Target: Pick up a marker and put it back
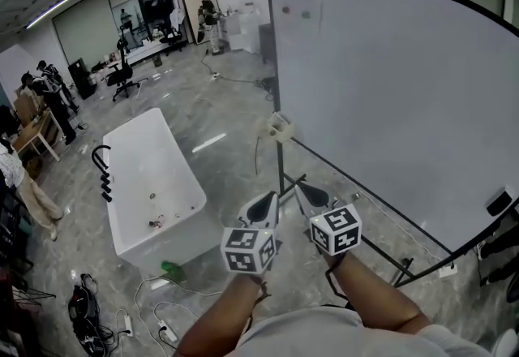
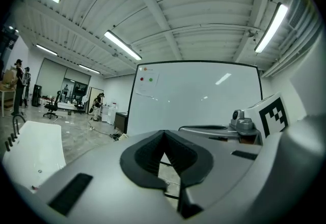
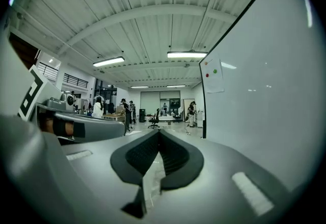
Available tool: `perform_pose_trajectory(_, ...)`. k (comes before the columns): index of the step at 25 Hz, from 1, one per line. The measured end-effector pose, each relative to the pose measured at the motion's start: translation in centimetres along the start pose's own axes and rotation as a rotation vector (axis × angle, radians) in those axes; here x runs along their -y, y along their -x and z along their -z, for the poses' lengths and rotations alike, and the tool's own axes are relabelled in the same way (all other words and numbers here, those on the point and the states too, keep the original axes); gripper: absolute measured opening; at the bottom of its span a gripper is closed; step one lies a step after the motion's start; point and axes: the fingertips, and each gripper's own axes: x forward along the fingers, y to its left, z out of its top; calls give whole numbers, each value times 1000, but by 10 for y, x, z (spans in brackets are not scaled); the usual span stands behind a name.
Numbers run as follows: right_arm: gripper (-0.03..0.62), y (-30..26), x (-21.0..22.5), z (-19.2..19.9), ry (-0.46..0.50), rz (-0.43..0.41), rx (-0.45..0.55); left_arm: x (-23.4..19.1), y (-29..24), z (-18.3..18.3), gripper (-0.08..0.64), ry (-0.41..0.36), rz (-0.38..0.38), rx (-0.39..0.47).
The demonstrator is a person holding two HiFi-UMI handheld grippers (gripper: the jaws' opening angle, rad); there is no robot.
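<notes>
Marker: none shows anywhere near the large white whiteboard [image 1: 389, 96], so you could reach blind. Fingers of your left gripper [image 1: 264, 203] and right gripper [image 1: 310, 195] are clenched on nothing; unopened, they'd knock it away.

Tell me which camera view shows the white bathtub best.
The head view. It looks down on the whole bathtub, with its full rim and its inside in sight. The left gripper view catches only one end of it, at the lower left edge. The right gripper view does not show it.
</notes>
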Motion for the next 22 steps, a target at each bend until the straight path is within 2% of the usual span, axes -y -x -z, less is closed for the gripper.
perform_pose_trajectory(9, 3, -77, 60, 19, -13, 13, -29, -55, -81, 7, 2, 17, 5, -29)
perform_pose_trajectory(15, 3, -154, 142, 33, -31, -17, -44, -93, -179, 8, 2, 13, -19, -50)
perform_pose_trajectory(18, 3, -189, 188, 36, -30, -42, -60, -110, -225, 9, 2, 34, -49, -63)
perform_pose_trajectory(22, 3, -224, 227, 43, -36, -86, -91, -130, -270, 6, 2, 38, -96, -76)
